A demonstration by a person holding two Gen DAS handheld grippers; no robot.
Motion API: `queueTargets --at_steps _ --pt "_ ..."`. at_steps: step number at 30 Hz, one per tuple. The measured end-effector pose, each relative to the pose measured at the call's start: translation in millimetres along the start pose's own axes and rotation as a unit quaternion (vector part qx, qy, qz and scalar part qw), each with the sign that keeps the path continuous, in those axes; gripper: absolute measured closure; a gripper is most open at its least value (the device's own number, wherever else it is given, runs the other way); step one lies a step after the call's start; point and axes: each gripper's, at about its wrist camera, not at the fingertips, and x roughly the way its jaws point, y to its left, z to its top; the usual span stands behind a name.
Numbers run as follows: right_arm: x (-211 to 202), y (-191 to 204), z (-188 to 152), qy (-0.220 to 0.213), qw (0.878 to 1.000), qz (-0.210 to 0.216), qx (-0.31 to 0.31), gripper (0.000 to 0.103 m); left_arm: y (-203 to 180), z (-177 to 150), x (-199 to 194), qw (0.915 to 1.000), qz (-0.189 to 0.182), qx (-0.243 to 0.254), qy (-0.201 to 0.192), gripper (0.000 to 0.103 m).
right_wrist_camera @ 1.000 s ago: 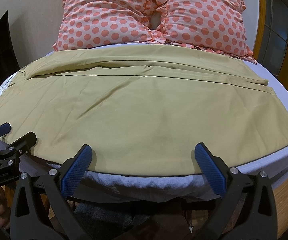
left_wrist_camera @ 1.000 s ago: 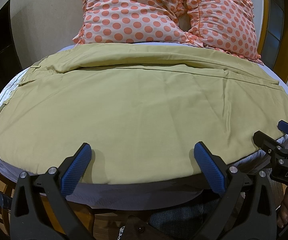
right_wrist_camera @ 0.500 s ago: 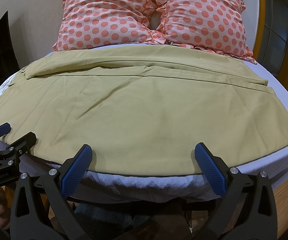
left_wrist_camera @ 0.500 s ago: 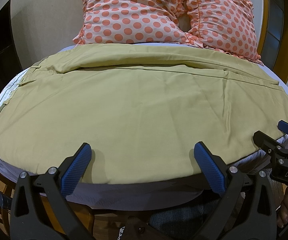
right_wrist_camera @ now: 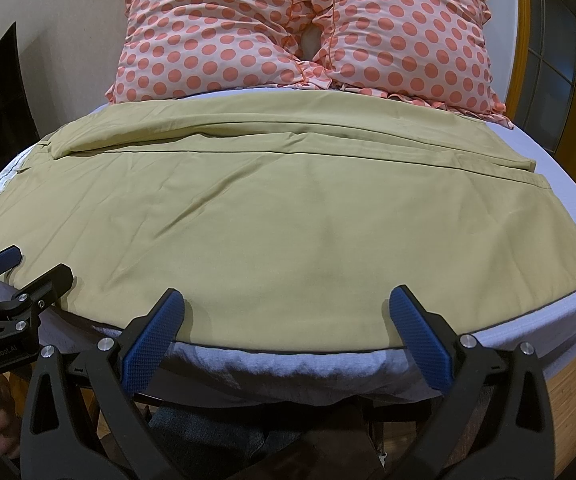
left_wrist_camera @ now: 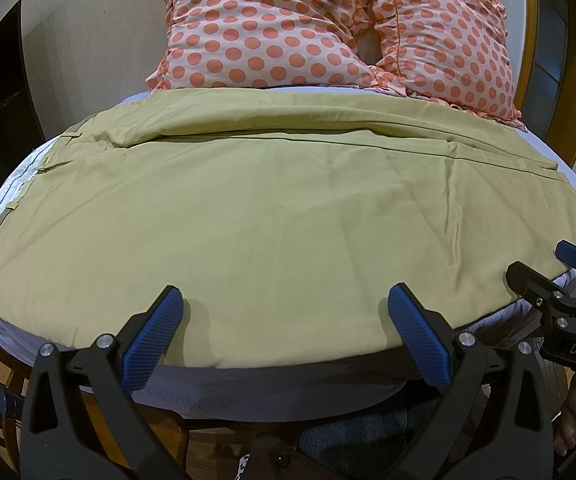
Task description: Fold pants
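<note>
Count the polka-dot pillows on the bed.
2. One pillow lies at the head of the bed on the left, the other pillow beside it on the right, their ruffled edges meeting in the middle, beyond the pants. None appears hidden.

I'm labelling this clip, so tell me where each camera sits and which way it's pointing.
Left wrist: on the left gripper, at the bed's near edge, facing the khaki pants and polka-dot pillows; the right gripper shows at right.
Right wrist: on the right gripper, same heading; the left gripper shows at left.
Shared: pants, pillows, both grippers open.
</note>
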Motion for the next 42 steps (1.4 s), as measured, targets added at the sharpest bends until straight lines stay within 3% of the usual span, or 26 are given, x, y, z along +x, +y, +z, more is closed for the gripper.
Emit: queueTargets --at_steps 14,18,21,23,25,28,33,38,42 --pt "-1 2 -2 -0.001 1.000 0.001 -0.001 0.001 0 0 0 1.0000 0.000 0.000 0.000 0.002" --pt "0 -1 -1 -0.004 0.999 0.026 -0.019 0.001 0 1 1 1.0000 0.000 0.002 0.003 0.002" --pt "5 -26 20 0.015 0.999 0.027 0.008 0.001 2 10 2 0.9999 -0.008 0.010 0.012 0.002" --pt "3 -67 56 0.005 0.998 0.011 0.069 0.001 4 16 0 0.9999 0.002 0.014 0.003 0.002" --pt "5 -107 91 -0.009 0.991 -0.009 0.132 0.001 5 22 -8 0.9994 0.013 0.020 -0.023 0.002" --pt "29 -159 150 -0.008 0.975 -0.086 0.203 0.004 6 34 -17 0.9980 0.012 0.025 -0.057 0.002" --pt "119 -225 228 0.042 0.941 -0.161 0.294 0.032 10 48 -13 0.9966 -0.001 0.026 -0.078 0.002" --pt "201 -268 266 0.090 0.897 -0.229 0.366 0.035 21 53 -15 0.9952 -0.006 0.018 -0.096 0.002" --pt "234 -281 272 0.105 0.883 -0.250 0.383 0.035 28 54 -12 0.9947 0.001 0.014 -0.101 0.002"
